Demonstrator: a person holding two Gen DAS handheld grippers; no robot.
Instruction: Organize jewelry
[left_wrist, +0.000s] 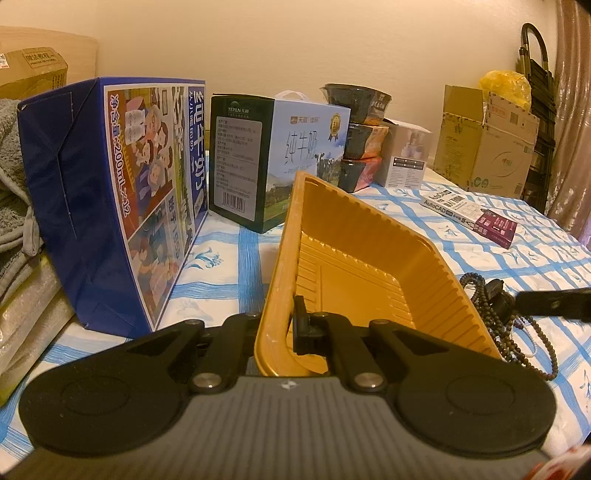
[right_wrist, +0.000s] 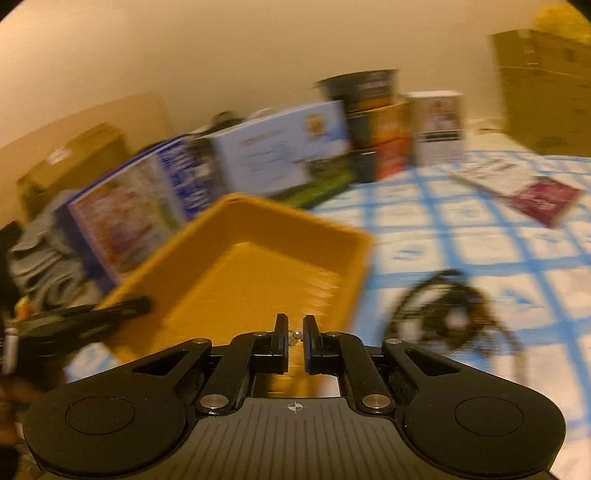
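Note:
A yellow plastic tray (left_wrist: 369, 236) rests tilted on the checked cloth, and nothing lies inside it. My left gripper (left_wrist: 284, 321) is shut on its near rim, one finger inside the tray and the other hidden behind the wall. A heap of dark bead strings (left_wrist: 495, 306) lies just right of the tray. In the blurred right wrist view, my right gripper (right_wrist: 295, 328) hovers over the tray's (right_wrist: 295, 218) near edge. It is shut on a small pale, shiny jewelry piece (right_wrist: 294, 335). The bead heap (right_wrist: 450, 310) lies to its right.
Two milk cartons (left_wrist: 122, 192) (left_wrist: 280, 155) stand behind the tray, with stacked bowls (left_wrist: 362, 136), a white box (left_wrist: 406, 155) and a cardboard box (left_wrist: 484, 144) further back. A book (left_wrist: 469, 214) lies at the right. Grey cloth (left_wrist: 11, 177) is piled at the left.

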